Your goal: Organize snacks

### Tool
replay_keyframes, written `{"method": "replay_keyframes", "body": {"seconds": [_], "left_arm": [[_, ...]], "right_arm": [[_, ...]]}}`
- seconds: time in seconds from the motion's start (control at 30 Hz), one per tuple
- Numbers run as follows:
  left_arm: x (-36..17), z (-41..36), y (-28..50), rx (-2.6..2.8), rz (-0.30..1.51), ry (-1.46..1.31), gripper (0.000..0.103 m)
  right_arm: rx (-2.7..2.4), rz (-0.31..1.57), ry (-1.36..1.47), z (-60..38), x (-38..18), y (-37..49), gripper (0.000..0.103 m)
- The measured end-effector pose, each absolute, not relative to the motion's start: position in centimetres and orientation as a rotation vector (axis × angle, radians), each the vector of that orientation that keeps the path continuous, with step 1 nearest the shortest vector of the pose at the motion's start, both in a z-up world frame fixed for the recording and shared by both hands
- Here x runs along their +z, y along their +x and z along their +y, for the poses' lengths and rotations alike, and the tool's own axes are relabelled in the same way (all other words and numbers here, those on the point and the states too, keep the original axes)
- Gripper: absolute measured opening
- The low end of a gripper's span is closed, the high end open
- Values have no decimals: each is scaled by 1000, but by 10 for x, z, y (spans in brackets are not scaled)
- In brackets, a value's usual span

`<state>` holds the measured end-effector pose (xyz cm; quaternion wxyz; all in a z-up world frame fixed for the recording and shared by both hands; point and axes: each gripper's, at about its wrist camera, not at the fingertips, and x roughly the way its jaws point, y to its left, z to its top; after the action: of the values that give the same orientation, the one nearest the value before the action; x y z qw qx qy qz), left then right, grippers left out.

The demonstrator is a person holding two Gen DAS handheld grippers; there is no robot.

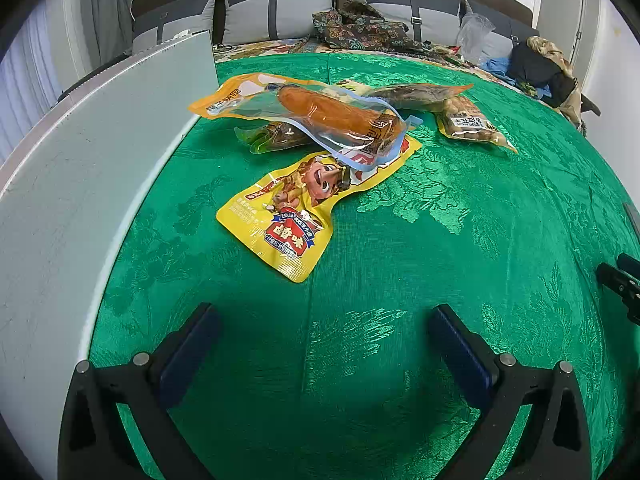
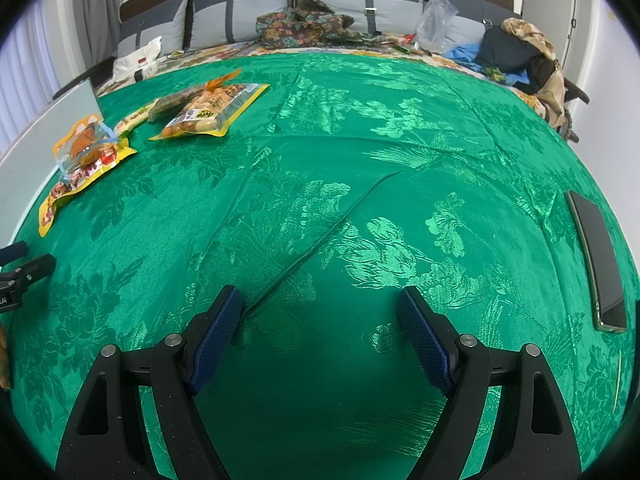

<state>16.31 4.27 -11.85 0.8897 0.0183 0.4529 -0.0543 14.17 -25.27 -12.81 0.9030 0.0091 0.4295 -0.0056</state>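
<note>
Several snack packs lie in a heap on the green tablecloth point(image 1: 440, 240). A yellow cartoon pouch point(image 1: 288, 208) lies nearest. A clear pack with an orange sausage point(image 1: 332, 116) rests across it. A peanut pack point(image 1: 468, 120) lies at the right, and dark packs point(image 1: 416, 94) behind. My left gripper point(image 1: 324, 320) is open and empty, hovering in front of the yellow pouch. My right gripper point(image 2: 320, 304) is open and empty over bare cloth; the heap, with the peanut pack point(image 2: 204, 114) and sausage pack point(image 2: 86, 146), lies far to its left.
A pale grey box wall point(image 1: 100, 168) stands along the left edge. A dark phone point(image 2: 598, 256) lies at the right. Behind the table is a sofa with cushions point(image 1: 276, 12), patterned fabric point(image 1: 360, 28), a plastic bag and clothes point(image 1: 544, 68). The other gripper shows at the right edge point(image 1: 622, 284).
</note>
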Motion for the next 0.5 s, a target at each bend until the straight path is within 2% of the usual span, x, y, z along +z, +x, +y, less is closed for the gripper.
{"method": "replay_keyframes", "body": {"seconds": [0.5], "left_arm": [[-118,43,163,-113,941,38,103]], "right_arm": [[-12,888,19,-253,-128,142,84]]}}
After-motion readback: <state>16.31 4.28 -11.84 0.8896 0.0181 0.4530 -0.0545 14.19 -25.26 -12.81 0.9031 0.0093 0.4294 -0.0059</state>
